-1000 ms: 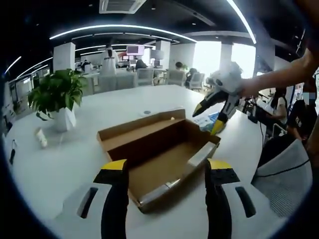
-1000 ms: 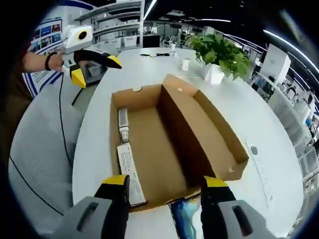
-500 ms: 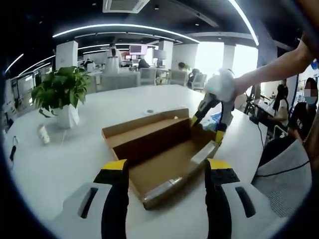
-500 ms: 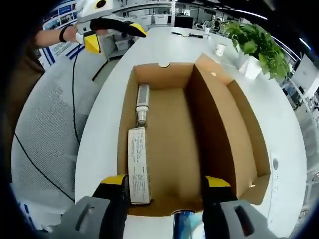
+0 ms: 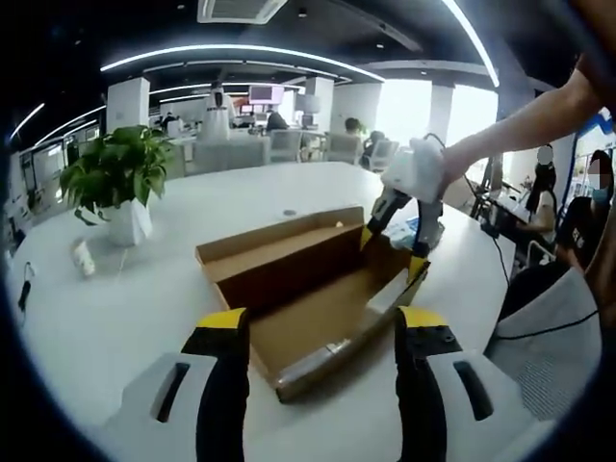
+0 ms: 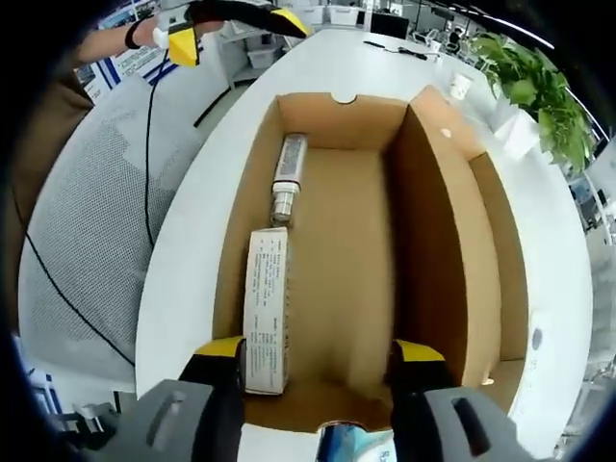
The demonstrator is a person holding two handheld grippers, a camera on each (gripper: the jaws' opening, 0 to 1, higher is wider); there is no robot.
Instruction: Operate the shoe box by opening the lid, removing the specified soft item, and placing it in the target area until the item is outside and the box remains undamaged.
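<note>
The brown cardboard shoe box (image 6: pixel 337 130) lies open on the white table, its lid (image 6: pixel 472 241) standing up along one long side. Inside, against the other long wall, lie a slim white carton (image 6: pixel 265 308) and a silvery tube (image 6: pixel 287 178). My right gripper (image 6: pixel 319 351) hovers open above the box's near end, nothing between its fingers. The left gripper view shows the box (image 5: pixel 289 289) ahead and the right gripper (image 5: pixel 391 252) open over its far right end. My left gripper (image 5: pixel 322 322) is open and short of the box; it appears past the box's far end as the left gripper (image 6: pixel 236 31).
A potted plant (image 5: pixel 111 173) and a small cup (image 5: pixel 82 258) stand at the table's left. A blue printed item (image 6: pixel 346 443) lies just under my right gripper. A grey mesh chair (image 6: pixel 87 212) sits beside the table edge. People sit at desks behind.
My right gripper has come down and forward over the box's end, so the box interior looms larger. The left gripper has stayed about where it was.
</note>
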